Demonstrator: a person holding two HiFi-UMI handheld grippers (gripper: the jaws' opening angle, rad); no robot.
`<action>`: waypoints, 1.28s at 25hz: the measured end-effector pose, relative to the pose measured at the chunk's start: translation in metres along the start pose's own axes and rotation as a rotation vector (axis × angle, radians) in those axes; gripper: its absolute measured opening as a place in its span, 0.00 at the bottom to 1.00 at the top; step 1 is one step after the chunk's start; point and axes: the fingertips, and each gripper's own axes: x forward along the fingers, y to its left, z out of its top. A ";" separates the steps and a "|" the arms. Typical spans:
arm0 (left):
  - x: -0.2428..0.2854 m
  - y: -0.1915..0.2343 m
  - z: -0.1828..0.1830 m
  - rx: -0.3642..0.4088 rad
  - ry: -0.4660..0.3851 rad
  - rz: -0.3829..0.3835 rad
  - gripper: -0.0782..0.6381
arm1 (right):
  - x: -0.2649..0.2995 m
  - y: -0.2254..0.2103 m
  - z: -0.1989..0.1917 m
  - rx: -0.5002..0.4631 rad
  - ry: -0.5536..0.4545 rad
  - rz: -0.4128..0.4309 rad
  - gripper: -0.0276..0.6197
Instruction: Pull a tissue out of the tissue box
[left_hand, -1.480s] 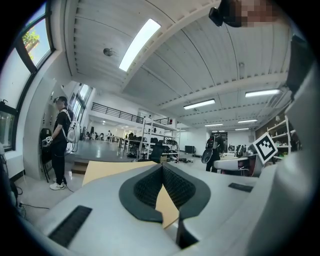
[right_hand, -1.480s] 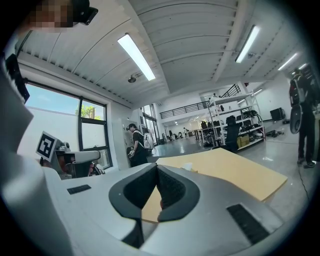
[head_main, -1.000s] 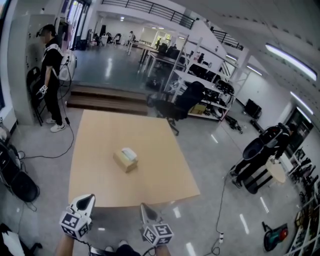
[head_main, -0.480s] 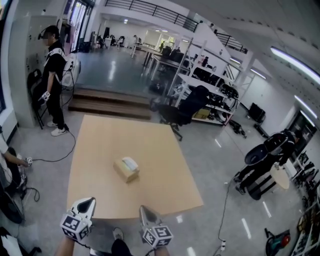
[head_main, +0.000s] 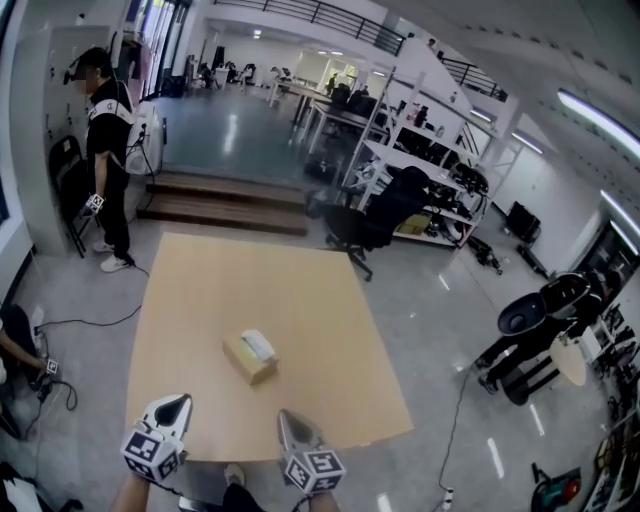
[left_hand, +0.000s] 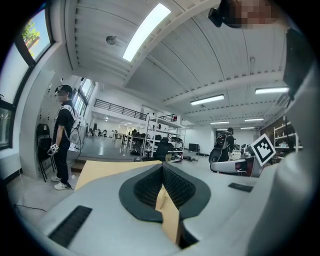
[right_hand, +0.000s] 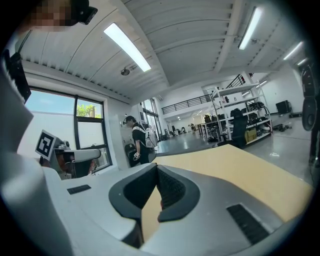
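A tan tissue box (head_main: 249, 357) with a white tissue sticking out of its top lies near the middle of the light wooden table (head_main: 300, 300). Both grippers hang just short of the table's near edge, well short of the box. My left gripper (head_main: 175, 401) is shut with nothing in it, its jaws meeting at the tips (left_hand: 162, 166). My right gripper (head_main: 286, 416) is also shut and empty (right_hand: 156, 166). Both gripper views look level across the table top, and their own jaws hide the box.
A person in black (head_main: 105, 150) stands by the wall at the far left, next to a low step (head_main: 225, 200). A black office chair (head_main: 375, 215) sits off the table's far right corner. Cables run over the floor (head_main: 80, 320); dark equipment (head_main: 530, 335) stands at right.
The table and the tissue box have come closer and lower in the head view as I move forward. Both grippers keep their place in the view and stay shut.
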 end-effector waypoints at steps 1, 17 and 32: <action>0.005 0.003 -0.001 -0.002 0.001 0.001 0.12 | 0.005 -0.003 0.000 0.000 0.005 0.002 0.06; 0.083 0.038 -0.007 -0.029 0.046 0.028 0.12 | 0.079 -0.053 0.002 0.033 0.063 0.026 0.06; 0.118 0.059 -0.028 -0.084 0.121 0.046 0.12 | 0.119 -0.074 -0.012 0.054 0.134 0.033 0.06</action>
